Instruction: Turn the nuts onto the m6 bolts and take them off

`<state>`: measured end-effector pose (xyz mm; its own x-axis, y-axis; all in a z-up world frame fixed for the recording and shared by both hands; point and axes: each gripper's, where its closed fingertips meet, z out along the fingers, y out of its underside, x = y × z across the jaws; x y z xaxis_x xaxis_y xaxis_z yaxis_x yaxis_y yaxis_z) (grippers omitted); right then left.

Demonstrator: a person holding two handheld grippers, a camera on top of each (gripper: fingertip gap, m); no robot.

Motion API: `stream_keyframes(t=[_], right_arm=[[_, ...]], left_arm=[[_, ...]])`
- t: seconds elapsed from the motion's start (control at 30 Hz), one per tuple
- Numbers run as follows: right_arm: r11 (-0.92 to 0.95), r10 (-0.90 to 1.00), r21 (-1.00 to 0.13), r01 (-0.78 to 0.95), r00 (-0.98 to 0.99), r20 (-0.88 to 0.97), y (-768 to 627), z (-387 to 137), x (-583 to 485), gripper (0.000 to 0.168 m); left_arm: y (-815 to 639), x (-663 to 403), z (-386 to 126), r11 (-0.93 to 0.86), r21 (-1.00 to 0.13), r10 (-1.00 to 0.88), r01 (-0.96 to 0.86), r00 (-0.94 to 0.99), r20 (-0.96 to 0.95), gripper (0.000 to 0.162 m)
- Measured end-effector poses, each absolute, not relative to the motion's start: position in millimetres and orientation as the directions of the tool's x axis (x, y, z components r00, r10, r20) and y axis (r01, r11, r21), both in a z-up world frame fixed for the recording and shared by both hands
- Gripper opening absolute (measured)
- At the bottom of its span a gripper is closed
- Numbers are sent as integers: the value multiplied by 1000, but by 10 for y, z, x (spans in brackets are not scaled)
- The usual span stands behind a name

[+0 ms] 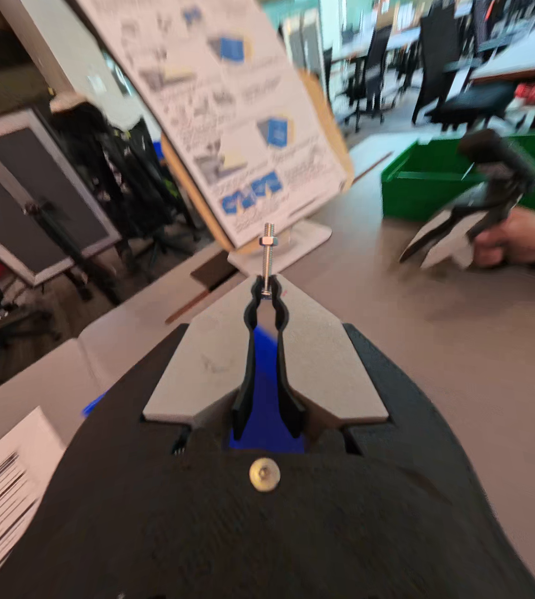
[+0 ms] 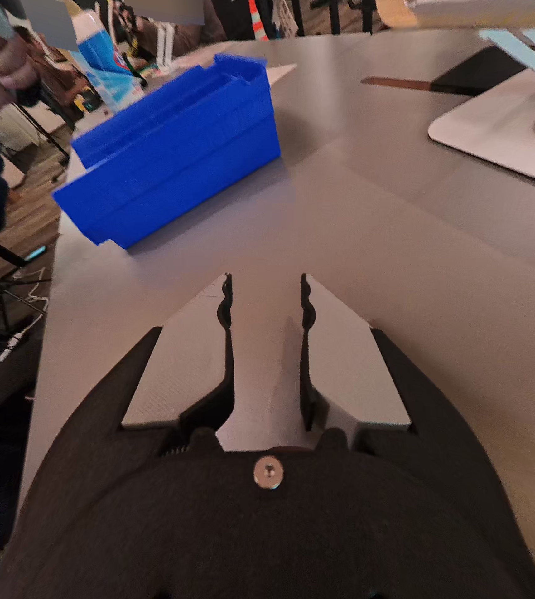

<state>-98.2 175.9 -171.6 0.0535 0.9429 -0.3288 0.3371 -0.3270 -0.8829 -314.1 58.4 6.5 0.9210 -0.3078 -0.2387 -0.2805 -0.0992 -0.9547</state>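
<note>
Your left tool (image 1: 267,285) is pinching the bolt (image 1: 266,259) near its head, shaft pointing straight out, and the nut (image 1: 268,240) sits partway down the thread near the far tip. So it's on, but whether you're winding it down or backing it off, I can't tell. Your right tool (image 2: 266,280) is spread and empty, low over the tabletop (image 2: 421,259), with the blue bin (image 2: 175,152) nearby and the green bin (image 1: 421,188) behind it.

Motion blur smears the poster board (image 1: 227,107); bolt (image 1: 266,256) head hidden between jaws.
</note>
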Motion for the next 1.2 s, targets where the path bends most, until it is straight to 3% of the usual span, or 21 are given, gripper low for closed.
stream_keyframes(t=[0.13,0.23,0.4,0.6,0.67,1.07,1.17,1.2], right_arm=[[-292,947,-930,223,-67,-314,1556,-1316,-931,39],[-283,943,-954,100,-152,-295,1455,-993,-811,38],[-348,920,-937,-37,-206,-334,1516,-654,-629,35],[-366,924,-931,-18,-131,-360,1668,-730,-622,25],[-366,921,-931,-5,-145,-361,1635,-750,-633,6],[-357,926,-927,111,-86,-367,1633,-1079,-798,7],[-357,922,-926,122,-110,-371,1594,-1110,-818,7],[-356,922,-925,130,-110,-370,1583,-1129,-828,7]], left_arm=[[798,-2080,43,8,-991,-429,-136,894,-126,4],[1064,-1457,-199,-13,-1000,-519,-1,855,6,3],[1460,-821,-657,-91,-995,-607,42,790,89,4],[1634,-467,-882,-100,-993,-662,70,740,119,4],[1649,-423,-967,-103,-993,-662,63,741,115,4],[1678,-527,-1282,-217,-972,-649,92,729,214,5],[1695,-498,-1378,-252,-965,-644,64,734,217,19],[1707,-503,-1399,-255,-965,-637,57,742,212,13]])
